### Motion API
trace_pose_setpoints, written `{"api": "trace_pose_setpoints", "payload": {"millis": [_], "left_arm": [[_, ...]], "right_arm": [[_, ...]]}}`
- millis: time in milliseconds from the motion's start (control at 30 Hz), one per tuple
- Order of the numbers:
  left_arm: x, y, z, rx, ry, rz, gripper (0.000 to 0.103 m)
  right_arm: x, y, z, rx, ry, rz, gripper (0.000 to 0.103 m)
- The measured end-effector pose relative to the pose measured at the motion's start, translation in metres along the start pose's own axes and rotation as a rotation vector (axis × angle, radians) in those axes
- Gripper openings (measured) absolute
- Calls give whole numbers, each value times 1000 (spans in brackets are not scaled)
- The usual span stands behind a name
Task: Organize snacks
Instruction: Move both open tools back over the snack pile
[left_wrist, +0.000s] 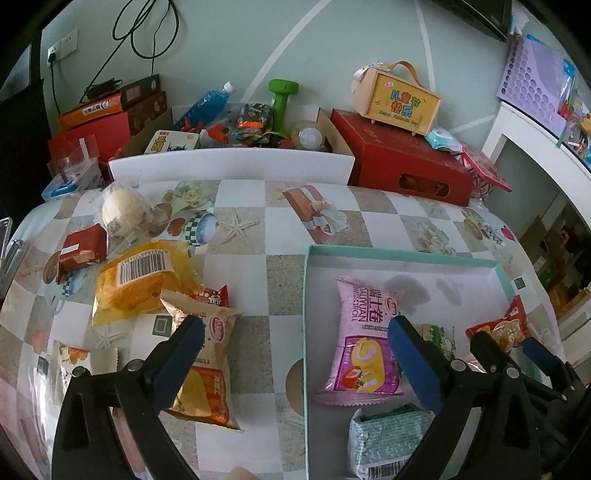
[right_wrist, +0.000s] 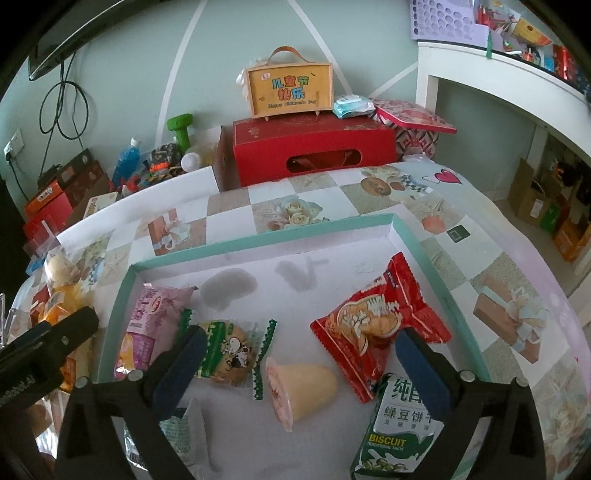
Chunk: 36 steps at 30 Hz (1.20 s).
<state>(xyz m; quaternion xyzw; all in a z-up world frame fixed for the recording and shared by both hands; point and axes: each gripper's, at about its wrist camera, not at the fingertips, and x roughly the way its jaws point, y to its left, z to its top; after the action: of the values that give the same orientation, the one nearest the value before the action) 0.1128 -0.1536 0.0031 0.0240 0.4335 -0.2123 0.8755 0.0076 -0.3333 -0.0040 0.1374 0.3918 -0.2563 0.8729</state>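
Note:
A shallow teal-rimmed tray (left_wrist: 307, 295) lies on the patterned tablecloth. My left gripper (left_wrist: 295, 328) hangs open over its left rim, with a pink Swiss-roll packet (left_wrist: 364, 343) inside the tray by its right finger and an orange-beige packet (left_wrist: 207, 354) on the cloth under its left finger. A yellow cake packet (left_wrist: 140, 280), a red packet (left_wrist: 83, 251) and a wrapped bun (left_wrist: 122, 210) lie further left. My right gripper (right_wrist: 301, 343) stands open above the tray (right_wrist: 258, 236), over a jelly cup (right_wrist: 303, 387), a green cookie packet (right_wrist: 229, 354) and a red snack packet (right_wrist: 376, 325). Nothing is gripped.
A green biscuit packet (right_wrist: 399, 432) lies at the tray's near right. Behind the table stand a red box (right_wrist: 314, 147) with a wooden carry case (right_wrist: 290, 90) on top and a cardboard box of clutter (left_wrist: 236, 129). A white shelf unit (right_wrist: 498, 96) is at the right.

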Motion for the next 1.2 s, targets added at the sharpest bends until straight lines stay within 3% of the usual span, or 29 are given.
{"api": "trace_pose_setpoints", "payload": {"millis": [533, 700, 867, 1033, 1200], "left_arm": [[-12, 30, 2, -55, -27, 55, 101], [-25, 61, 0, -100, -34, 107, 101], [-43, 104, -9, -173, -53, 219, 101], [-60, 147, -21, -261, -65, 304, 101], [-66, 176, -33, -331, -52, 333, 101]], "right_arm": [[-3, 2, 3, 22, -28, 7, 103], [-7, 7, 4, 43, -40, 44, 103], [-16, 20, 6, 59, -79, 102, 103], [-18, 50, 3, 26, -73, 178, 103], [-18, 89, -6, -44, -54, 237, 103]]}}
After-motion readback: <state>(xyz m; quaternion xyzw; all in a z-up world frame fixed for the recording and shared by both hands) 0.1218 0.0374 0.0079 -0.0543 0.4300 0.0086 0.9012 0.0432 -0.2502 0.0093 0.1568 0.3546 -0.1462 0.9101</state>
